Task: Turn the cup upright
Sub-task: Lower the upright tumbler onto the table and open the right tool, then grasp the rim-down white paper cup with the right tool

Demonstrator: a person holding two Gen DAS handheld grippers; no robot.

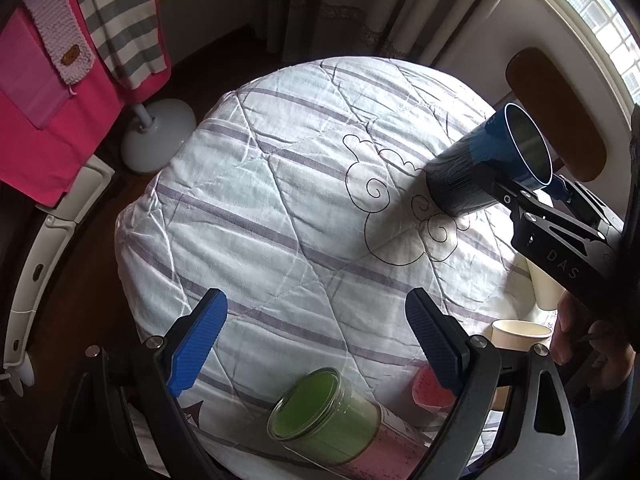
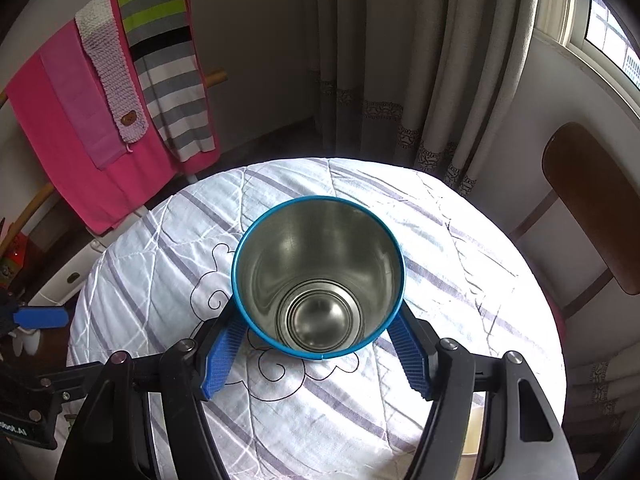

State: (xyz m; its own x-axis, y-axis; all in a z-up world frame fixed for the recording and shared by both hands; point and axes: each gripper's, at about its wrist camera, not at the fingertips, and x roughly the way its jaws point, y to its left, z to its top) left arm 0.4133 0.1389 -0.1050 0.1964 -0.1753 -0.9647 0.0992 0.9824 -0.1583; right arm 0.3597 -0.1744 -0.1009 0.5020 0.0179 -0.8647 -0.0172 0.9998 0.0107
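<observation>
The blue metal cup (image 1: 486, 160) with a steel inside is tilted, its base touching or just above the quilt and its mouth up toward the right. My right gripper (image 1: 520, 188) is shut on the blue cup near its rim. In the right wrist view the cup (image 2: 318, 276) fills the centre, mouth facing the camera, with my right gripper (image 2: 316, 344) clamped on its sides by both blue fingers (image 2: 222, 360). My left gripper (image 1: 316, 344) is open and empty, low over the near part of the table.
The round table has a white quilt with purple stripes (image 1: 280, 200). A green glass jar (image 1: 324, 416) lies on its side at the near edge, beside a pink cup (image 1: 432, 392) and paper cups (image 1: 520, 332). A wooden chair (image 1: 560, 112) stands at the right, a towel rack (image 1: 60, 80) left.
</observation>
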